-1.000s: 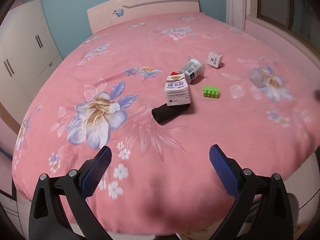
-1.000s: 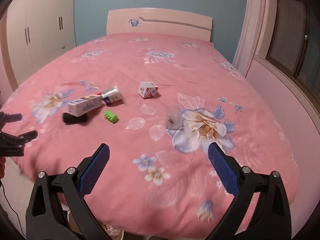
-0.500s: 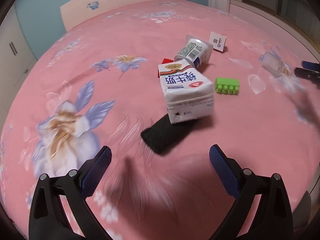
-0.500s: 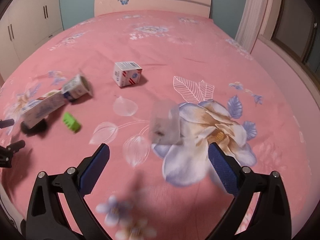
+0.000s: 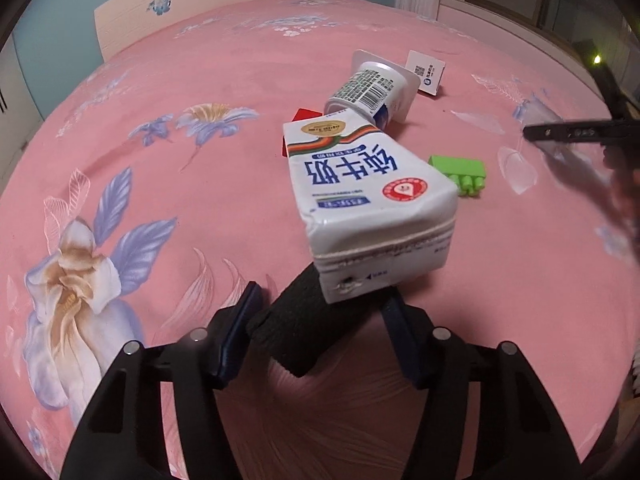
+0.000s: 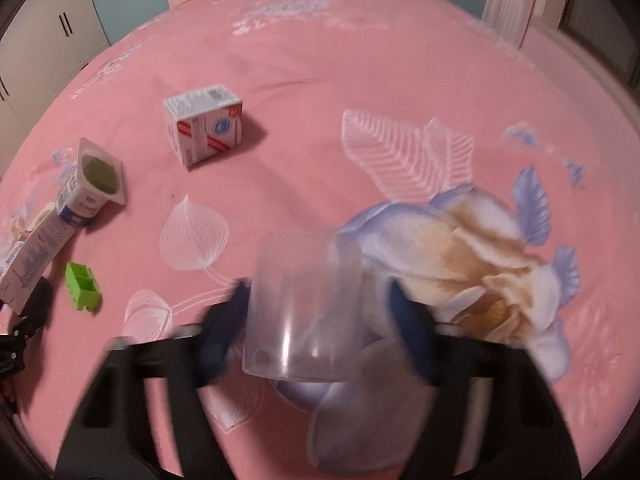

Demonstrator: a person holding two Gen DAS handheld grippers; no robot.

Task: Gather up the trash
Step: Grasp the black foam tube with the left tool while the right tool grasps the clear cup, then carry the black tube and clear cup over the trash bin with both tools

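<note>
The left hand-held gripper [image 5: 320,332], whose jaws have just been closing, straddles the black roll [image 5: 308,328] poking out from under the milk carton [image 5: 360,208], its long axis slanting across the gap; whether the pads press it I cannot tell. Right of the carton on the bed [image 6: 360,60], the right hand-held gripper [image 6: 316,316], also just closing, brackets the clear plastic cup [image 6: 304,312] without clear contact, open bedspread all round.

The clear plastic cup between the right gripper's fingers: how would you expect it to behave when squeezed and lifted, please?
The clear plastic cup looks thin-walled and empty, so probably very light and apt to buckle under a hard squeeze. Lying on its side on the soft pink bedspread, it could roll or slip from the right gripper.
</note>
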